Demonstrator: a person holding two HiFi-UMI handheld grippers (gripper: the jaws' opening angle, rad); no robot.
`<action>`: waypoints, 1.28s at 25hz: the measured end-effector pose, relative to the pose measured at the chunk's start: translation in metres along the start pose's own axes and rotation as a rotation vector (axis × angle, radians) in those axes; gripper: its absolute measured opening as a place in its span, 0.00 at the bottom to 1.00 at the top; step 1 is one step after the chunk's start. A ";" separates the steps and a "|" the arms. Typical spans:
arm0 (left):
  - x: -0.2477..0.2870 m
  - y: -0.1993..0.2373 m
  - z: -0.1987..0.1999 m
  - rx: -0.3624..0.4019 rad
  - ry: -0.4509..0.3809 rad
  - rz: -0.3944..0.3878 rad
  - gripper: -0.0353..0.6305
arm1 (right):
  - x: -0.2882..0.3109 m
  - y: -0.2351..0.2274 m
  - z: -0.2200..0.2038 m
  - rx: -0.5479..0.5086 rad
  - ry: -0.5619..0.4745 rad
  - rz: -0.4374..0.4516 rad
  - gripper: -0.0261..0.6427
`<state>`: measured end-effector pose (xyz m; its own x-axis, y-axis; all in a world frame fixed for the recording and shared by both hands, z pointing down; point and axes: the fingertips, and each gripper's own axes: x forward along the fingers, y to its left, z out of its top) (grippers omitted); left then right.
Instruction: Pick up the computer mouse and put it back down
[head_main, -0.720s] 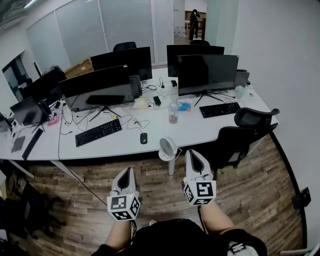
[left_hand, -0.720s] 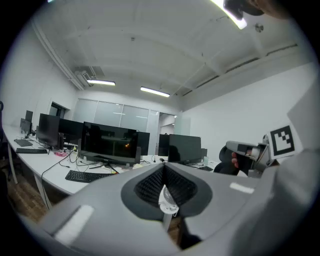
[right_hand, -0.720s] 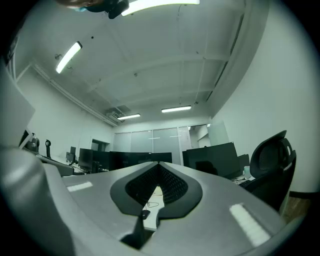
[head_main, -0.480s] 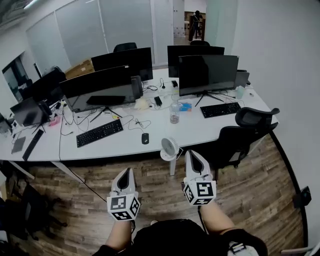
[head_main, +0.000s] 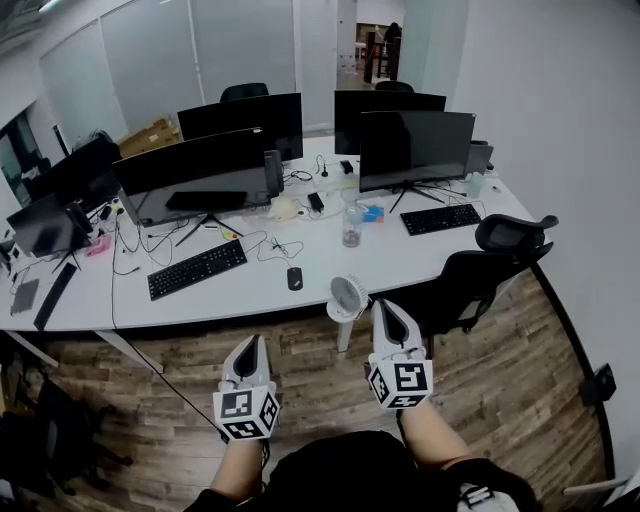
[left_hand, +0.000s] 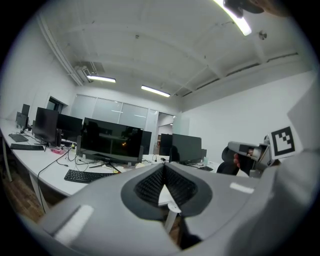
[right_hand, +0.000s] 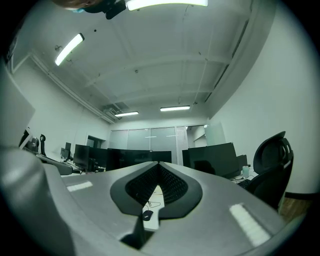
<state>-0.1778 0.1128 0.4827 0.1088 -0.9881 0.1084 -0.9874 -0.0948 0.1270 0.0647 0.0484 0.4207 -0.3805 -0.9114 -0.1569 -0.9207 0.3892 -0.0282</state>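
Wood floor (head_main: 500, 400), long white desk (head_main: 250, 290) across the head view. Several dark monitors on the desk; nearest pair: one left (head_main: 190, 165), one right (head_main: 415, 150). Black chair (head_main: 480, 270) pushed up to the desk's right end.

Two black keyboards: left (head_main: 197, 268) in front of the left monitor, right (head_main: 440, 218) in front of the right one.

Left gripper (head_main: 251, 342) and right gripper (head_main: 386, 304) are both held over the floor, short of the desk and well apart from anything on it. Both point toward the desk, roughly level. Left gripper view: jaws together at the tips (left_hand: 164, 167), nothing between them. Right gripper view: jaws likewise closed tip to tip (right_hand: 159, 165), nothing clamped.

White fan (head_main: 348, 297) at the desk's front edge, between the two grippers in the head view. Clear cup (head_main: 351, 228) further back, mid-desk.

Mouse (head_main: 294, 278) is black and lies flat on the desk near the front edge, right of the left keyboard and just left of the fan, with a cable trailing back from it. It also shows small below the right gripper's closed tips (right_hand: 147, 215). Neither gripper touches it.
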 end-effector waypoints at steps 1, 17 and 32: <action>0.002 0.005 -0.001 -0.001 0.000 -0.007 0.13 | 0.002 0.003 0.000 -0.008 0.000 -0.011 0.03; 0.122 0.042 -0.001 0.011 0.033 -0.037 0.13 | 0.102 -0.019 -0.036 -0.046 0.008 -0.068 0.03; 0.302 0.041 0.002 0.001 0.101 0.039 0.13 | 0.271 -0.115 -0.063 -0.015 0.055 -0.002 0.03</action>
<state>-0.1860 -0.1902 0.5187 0.0817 -0.9738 0.2123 -0.9911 -0.0569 0.1202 0.0617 -0.2521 0.4437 -0.3825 -0.9182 -0.1027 -0.9225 0.3857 -0.0135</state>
